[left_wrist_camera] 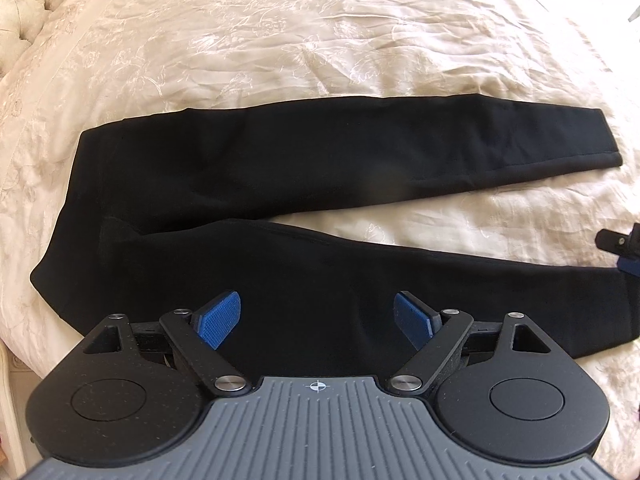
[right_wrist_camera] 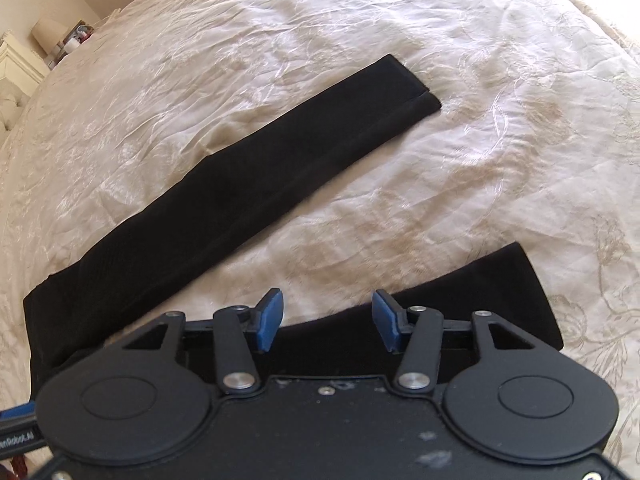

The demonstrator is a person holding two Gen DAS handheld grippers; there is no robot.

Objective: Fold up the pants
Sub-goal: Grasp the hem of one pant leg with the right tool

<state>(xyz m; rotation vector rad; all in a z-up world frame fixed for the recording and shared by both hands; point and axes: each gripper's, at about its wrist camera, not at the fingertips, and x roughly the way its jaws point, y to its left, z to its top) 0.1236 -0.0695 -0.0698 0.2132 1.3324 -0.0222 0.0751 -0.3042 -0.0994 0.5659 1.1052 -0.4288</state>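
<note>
The black pants (left_wrist_camera: 224,184) lie flat on the bed (left_wrist_camera: 280,40), spread on a cream embroidered cover, with the waist toward the left in the left wrist view and the two legs running off to the right in a narrow V. The far leg (right_wrist_camera: 256,168) lies straight with its hem at its far end; the near leg (right_wrist_camera: 480,304) runs along the near edge of the bed, a strip of cover showing between the two.

The left hand-held gripper (left_wrist_camera: 316,322) hovers over the near leg close to the seat, its blue pads (left_wrist_camera: 218,322) wide apart and holding nothing. The right hand-held gripper (right_wrist_camera: 326,320) sits above the lower part of the near leg, near its hem, fingers likewise spread with nothing between them. Its tip also shows at the right edge of the left wrist view.

A tufted headboard (left_wrist_camera: 24,8) stands at the far left. In the right wrist view a lamp (right_wrist_camera: 48,34) sits on a nightstand (right_wrist_camera: 16,64) beside the bed.
</note>
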